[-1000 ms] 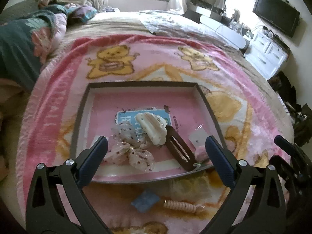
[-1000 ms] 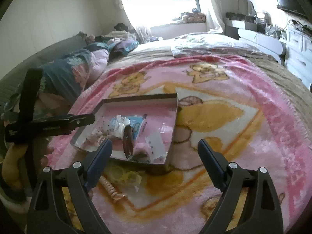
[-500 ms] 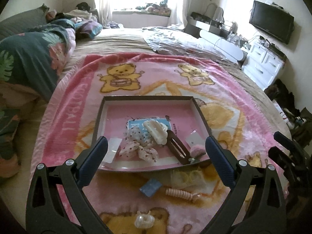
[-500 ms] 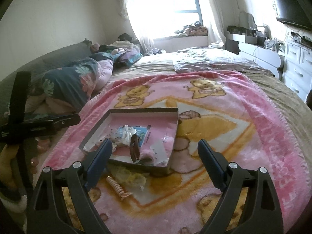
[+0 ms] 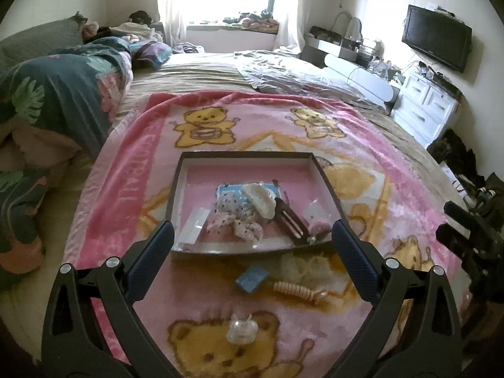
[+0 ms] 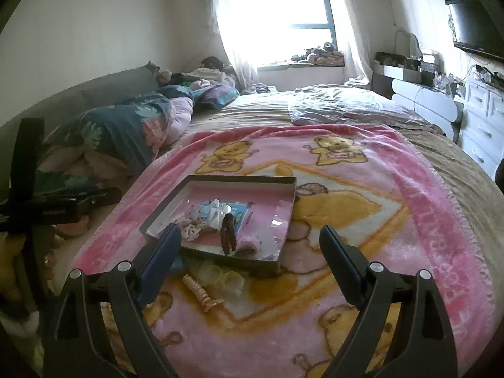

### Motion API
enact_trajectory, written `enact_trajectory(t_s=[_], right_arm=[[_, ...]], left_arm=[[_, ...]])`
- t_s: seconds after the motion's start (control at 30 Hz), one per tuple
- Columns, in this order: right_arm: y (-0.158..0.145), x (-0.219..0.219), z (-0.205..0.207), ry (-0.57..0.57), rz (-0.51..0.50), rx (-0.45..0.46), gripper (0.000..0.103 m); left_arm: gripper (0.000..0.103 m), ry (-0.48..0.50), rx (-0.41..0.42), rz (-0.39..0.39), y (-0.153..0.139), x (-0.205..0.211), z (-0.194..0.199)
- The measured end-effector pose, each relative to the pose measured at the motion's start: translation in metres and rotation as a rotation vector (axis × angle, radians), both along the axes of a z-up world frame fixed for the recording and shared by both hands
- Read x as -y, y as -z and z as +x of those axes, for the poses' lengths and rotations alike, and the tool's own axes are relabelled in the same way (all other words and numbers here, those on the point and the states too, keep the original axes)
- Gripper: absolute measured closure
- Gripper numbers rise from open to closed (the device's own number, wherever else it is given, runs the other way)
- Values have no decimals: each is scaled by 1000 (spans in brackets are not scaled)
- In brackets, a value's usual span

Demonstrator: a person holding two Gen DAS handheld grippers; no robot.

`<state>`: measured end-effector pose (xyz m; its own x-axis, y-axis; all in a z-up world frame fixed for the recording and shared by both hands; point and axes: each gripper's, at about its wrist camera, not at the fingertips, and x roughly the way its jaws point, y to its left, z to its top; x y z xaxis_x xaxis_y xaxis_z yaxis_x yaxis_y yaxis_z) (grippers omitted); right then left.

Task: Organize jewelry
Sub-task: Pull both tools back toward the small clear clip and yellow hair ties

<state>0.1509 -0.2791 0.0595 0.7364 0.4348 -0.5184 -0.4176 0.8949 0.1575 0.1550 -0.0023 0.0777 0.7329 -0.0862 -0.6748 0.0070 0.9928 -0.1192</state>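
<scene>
A shallow pink tray (image 5: 245,156) (image 6: 239,179) lies on the pink bear blanket. It holds a white claw clip (image 5: 260,200), a dotted fabric bow (image 5: 234,225), a brown hair clip (image 5: 291,223) (image 6: 228,234) and a blue card. Loose on the blanket in front of the tray lie a blue square piece (image 5: 252,278), a beige spiral hair tie (image 5: 294,289) (image 6: 198,291), a pale yellow scrunchie (image 5: 302,267) (image 6: 225,278) and a clear small claw clip (image 5: 241,330). My left gripper (image 5: 252,264) hangs open above these loose pieces with nothing between its fingers. My right gripper (image 6: 250,267) is open and empty too, over the tray's near corner.
The pink blanket (image 5: 378,163) covers part of a wide bed. A dark floral quilt (image 5: 53,104) is heaped on the left. White drawers (image 5: 428,107) and a wall television (image 5: 436,42) stand to the right. The other gripper shows at the right edge (image 5: 472,245) of the left wrist view.
Both grippers have pulled back and risen from the tray, so more of the blanket shows, including the clear claw clip near the front. Both have stayed open and empty.
</scene>
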Motion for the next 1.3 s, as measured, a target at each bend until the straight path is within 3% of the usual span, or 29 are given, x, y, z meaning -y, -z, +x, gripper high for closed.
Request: enact_trajectory(t_s=[0.77, 1.1, 1.3], right_arm=[[29, -24, -26, -97, -74, -48, 15], [46, -38, -25, -141, -98, -72, 15], [66, -38, -7, -134, -86, -148, 15]], left_arm=[[9, -1, -84, 70, 50, 1, -42], [10, 14, -135, 64, 75, -4, -51], [10, 20, -180, 54, 95, -7, -53]])
